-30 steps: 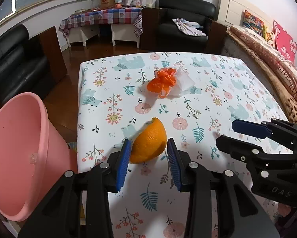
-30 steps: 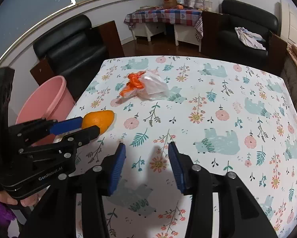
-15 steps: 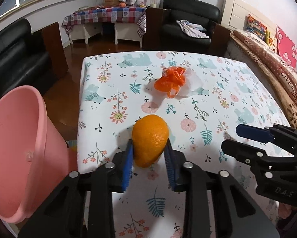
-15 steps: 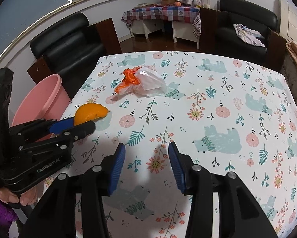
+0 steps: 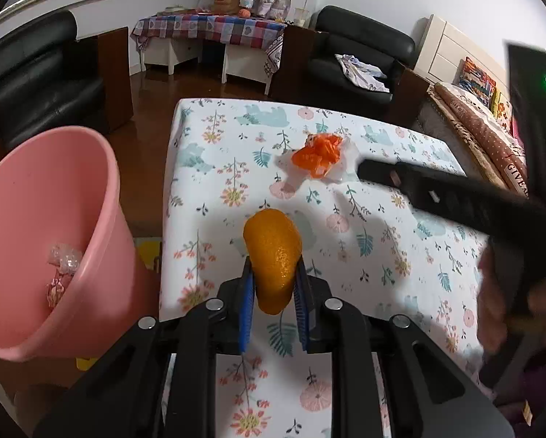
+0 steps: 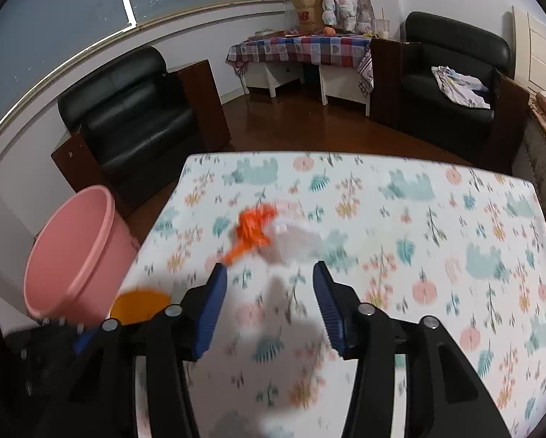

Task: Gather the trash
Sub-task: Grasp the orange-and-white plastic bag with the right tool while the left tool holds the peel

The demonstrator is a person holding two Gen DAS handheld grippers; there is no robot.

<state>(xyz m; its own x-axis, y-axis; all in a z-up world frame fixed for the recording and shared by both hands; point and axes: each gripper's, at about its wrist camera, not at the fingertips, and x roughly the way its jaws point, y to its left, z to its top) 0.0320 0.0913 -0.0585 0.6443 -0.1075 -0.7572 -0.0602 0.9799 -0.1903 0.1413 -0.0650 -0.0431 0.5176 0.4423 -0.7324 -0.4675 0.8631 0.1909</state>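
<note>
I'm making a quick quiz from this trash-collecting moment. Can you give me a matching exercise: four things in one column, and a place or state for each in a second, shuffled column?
Things:
1. orange peel
2. pink bucket
3. orange and white plastic bag
4. right gripper

Places or states:
A. stands beside the table's left edge, a few scraps inside
B. open, nothing between its pads, aimed at the bag
C. clamped between the left gripper's blue pads
D. lies crumpled on the floral tablecloth, farther back

Pairs: 1-C, 2-A, 3-D, 4-B
</note>
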